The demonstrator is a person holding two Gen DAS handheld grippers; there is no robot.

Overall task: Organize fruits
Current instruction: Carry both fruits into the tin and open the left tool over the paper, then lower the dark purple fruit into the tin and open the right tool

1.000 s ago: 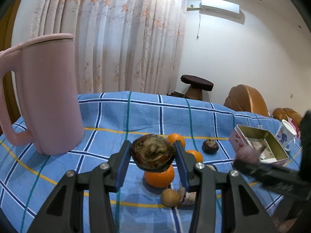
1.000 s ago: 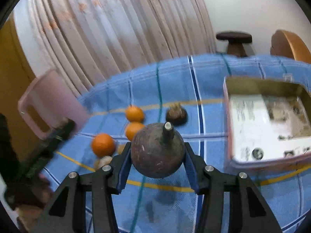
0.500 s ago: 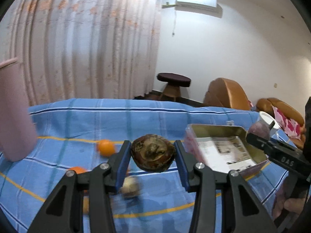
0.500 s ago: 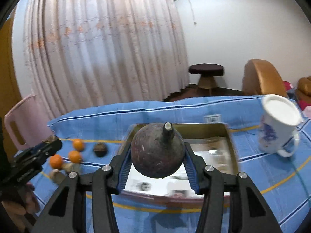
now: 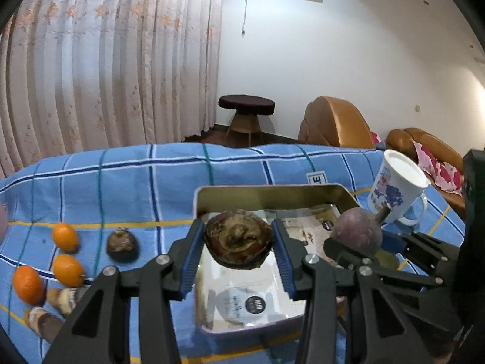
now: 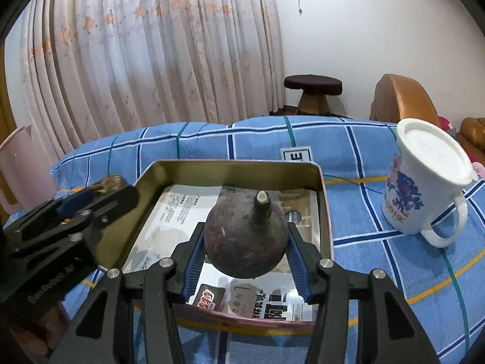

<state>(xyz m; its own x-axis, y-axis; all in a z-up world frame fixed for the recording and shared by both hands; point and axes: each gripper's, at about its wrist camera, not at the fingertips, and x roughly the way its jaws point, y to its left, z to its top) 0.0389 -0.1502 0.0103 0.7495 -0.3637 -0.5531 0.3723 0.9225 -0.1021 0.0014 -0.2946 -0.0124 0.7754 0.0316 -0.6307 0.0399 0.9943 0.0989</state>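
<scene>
Since a second ago you've carried both fruits from the oranges (image 5: pixel 64 236) over to the tin (image 5: pixel 266 190). Left gripper (image 5: pixel 238 250) clamps the brown fruit (image 5: pixel 238 242); right gripper (image 6: pixel 245 250) clamps the purple fruit (image 6: pixel 244 242), both above the tin.

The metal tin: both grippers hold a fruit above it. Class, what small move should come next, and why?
Probably lower both fruits into the metal tin and open the jaws. The left gripper clamps a brown dried fruit and the right gripper a dark purple round fruit. Both hang over the tin's paper-lined floor, not yet resting on it.
</scene>
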